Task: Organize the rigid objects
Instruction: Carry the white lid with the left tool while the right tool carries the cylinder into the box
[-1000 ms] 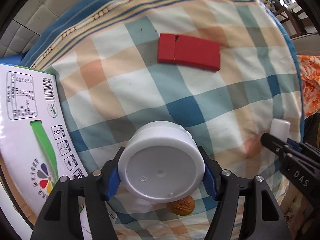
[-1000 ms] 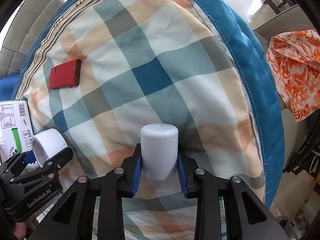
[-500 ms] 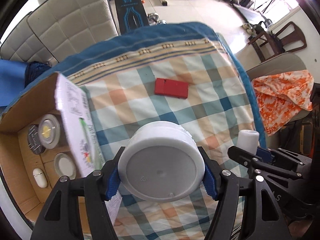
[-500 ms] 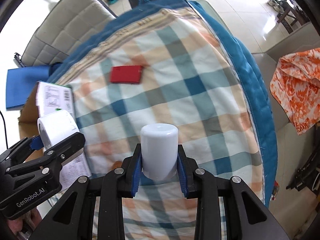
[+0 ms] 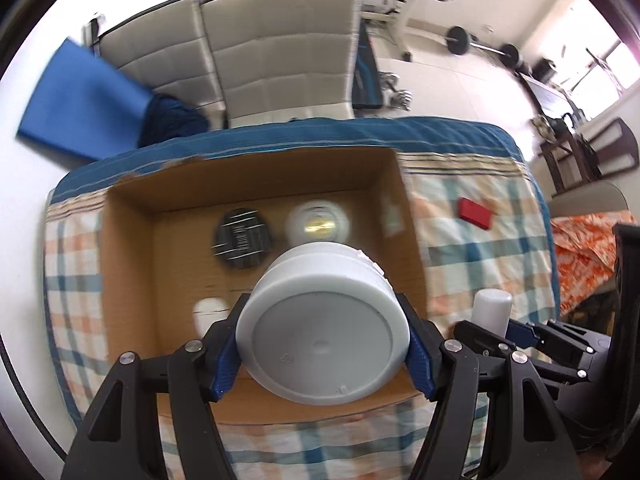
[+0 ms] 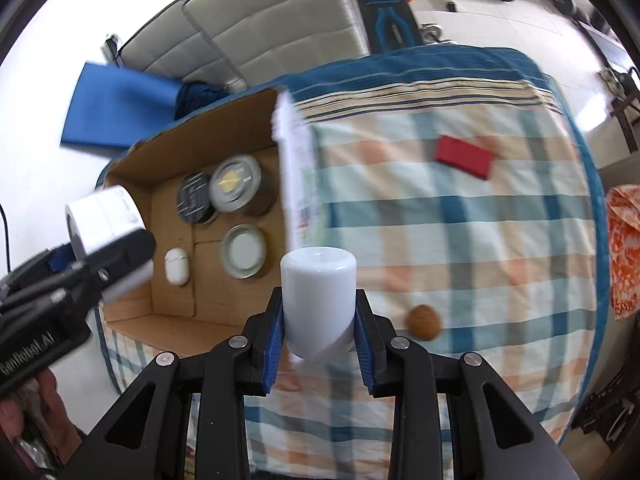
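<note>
Your left gripper (image 5: 324, 344) clamps the wide white jar (image 5: 324, 320) over the cardboard box (image 5: 132, 248); your right gripper (image 6: 319, 340) pinches the small white bottle (image 6: 318, 300) above the checked quilt beside it. Farther in, tins (image 6: 236, 184) crowd the box floor, so dropping carelessly could knock them.

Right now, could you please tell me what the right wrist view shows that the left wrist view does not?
Only the right wrist view shows the brown nut lying on the checked cloth, and the shallow silver-rimmed tin in the box.

Only the left wrist view shows the flat underside of the wide white jar in the left hand-held gripper.

Both show the cardboard box, the black-lidded tin, the red block, and the small white bottle clamped in the right hand-held gripper.
</note>
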Available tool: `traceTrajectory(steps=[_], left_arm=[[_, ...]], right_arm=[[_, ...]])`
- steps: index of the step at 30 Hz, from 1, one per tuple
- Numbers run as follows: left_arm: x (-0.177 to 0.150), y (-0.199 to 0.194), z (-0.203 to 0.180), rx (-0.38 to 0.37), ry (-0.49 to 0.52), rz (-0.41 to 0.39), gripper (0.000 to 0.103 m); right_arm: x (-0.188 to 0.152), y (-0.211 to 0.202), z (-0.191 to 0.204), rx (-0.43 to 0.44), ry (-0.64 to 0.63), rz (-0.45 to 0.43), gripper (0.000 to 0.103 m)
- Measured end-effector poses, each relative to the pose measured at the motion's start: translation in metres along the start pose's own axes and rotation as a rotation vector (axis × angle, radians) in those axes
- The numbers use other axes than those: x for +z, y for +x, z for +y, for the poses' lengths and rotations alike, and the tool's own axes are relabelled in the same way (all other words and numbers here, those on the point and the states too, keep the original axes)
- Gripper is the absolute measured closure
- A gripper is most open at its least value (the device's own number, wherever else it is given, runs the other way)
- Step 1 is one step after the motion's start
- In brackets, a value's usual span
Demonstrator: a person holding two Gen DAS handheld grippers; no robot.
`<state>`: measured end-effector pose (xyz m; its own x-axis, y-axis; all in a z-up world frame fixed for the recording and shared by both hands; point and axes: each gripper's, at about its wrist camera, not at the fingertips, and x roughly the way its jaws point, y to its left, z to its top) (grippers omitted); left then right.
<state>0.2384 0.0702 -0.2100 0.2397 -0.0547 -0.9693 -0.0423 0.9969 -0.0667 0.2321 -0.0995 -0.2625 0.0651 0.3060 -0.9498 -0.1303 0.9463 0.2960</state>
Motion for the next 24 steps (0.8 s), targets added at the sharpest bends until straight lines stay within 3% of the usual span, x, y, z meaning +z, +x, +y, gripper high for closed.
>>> traceTrajectory(steps=[6, 13, 18, 24], left_arm=[[-0.006, 0.013, 0.082, 0.028, -0.091, 0.023, 0.038], [-0.001, 0.081, 0.150, 0.054, -0.175, 0.138, 0.038], [0.002, 0.118, 0.163, 0.074, -0.159, 0.187, 0.038], [0.009, 0.127, 0.142, 0.077, -0.081, 0.180, 0.037]], right_arm=[[-0.004, 0.047, 0.073, -0.016, -0.073, 0.062, 0.070], [0.001, 0.123, 0.117, -0.069, -0.085, 0.142, 0.070], [0.005, 0.165, 0.130, -0.108, -0.071, 0.191, 0.070], [0.005, 0.190, 0.128, -0.137, -0.063, 0.230, 0.069]])
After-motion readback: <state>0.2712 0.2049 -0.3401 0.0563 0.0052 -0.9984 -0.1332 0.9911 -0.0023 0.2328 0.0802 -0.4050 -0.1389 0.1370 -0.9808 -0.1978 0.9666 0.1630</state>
